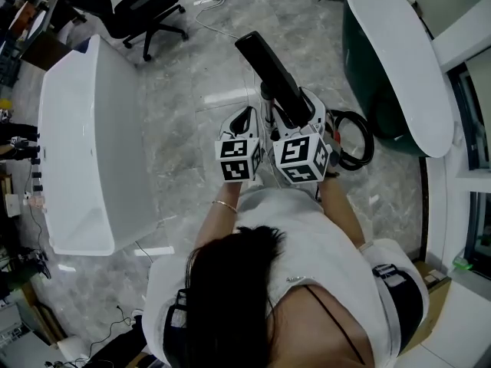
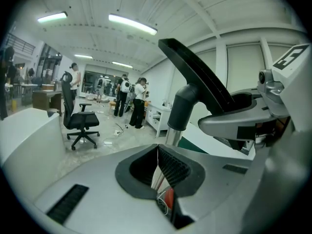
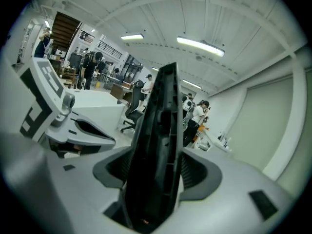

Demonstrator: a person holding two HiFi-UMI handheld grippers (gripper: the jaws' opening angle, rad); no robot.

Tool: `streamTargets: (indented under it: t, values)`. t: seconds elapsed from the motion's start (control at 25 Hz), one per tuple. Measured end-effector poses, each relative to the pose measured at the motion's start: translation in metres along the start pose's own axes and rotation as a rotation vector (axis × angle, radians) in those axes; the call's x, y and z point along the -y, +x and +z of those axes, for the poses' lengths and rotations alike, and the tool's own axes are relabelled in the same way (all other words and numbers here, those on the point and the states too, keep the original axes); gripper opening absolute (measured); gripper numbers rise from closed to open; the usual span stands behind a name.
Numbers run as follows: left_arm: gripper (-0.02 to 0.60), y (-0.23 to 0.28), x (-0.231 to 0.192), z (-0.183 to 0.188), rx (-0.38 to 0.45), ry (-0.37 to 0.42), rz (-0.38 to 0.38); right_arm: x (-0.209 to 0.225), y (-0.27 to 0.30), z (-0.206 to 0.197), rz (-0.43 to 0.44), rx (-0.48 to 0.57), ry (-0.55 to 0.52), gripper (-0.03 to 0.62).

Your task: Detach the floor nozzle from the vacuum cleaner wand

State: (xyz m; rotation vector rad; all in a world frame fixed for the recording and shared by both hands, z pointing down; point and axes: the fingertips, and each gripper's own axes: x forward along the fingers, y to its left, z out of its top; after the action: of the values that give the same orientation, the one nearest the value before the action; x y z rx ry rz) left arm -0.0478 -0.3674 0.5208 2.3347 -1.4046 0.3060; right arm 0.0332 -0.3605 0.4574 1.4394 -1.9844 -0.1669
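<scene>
The black floor nozzle [image 1: 272, 71] is raised off the floor and tilts away from me. My right gripper [image 1: 295, 113] is shut on it, and in the right gripper view the nozzle's dark underside [image 3: 158, 145] fills the gap between the jaws of my right gripper [image 3: 158, 167]. In the left gripper view the nozzle [image 2: 200, 77] narrows to a grey neck [image 2: 184, 108] on the silver wand [image 2: 171, 136]. My left gripper [image 2: 157, 152] sits just in front of the wand, its pads pressed together with nothing visible between them. In the head view my left gripper [image 1: 247, 119] is beside the right one.
A long white table [image 1: 84, 144] stands at the left and a black office chair [image 1: 142, 10] beyond it. A white-topped green counter [image 1: 399, 60] curves along the right. A black hose loop [image 1: 359, 140] lies beside my right hand. Several people stand far off [image 2: 129, 99].
</scene>
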Motion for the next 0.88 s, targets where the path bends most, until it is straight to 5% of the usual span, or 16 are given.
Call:
streamTargets:
  t: [0.88]
  values:
    - [0.017, 0.013, 0.010, -0.005, 0.005, 0.061, -0.104, 0.008, 0.004, -0.003, -0.036, -0.025, 0.094, 0.241]
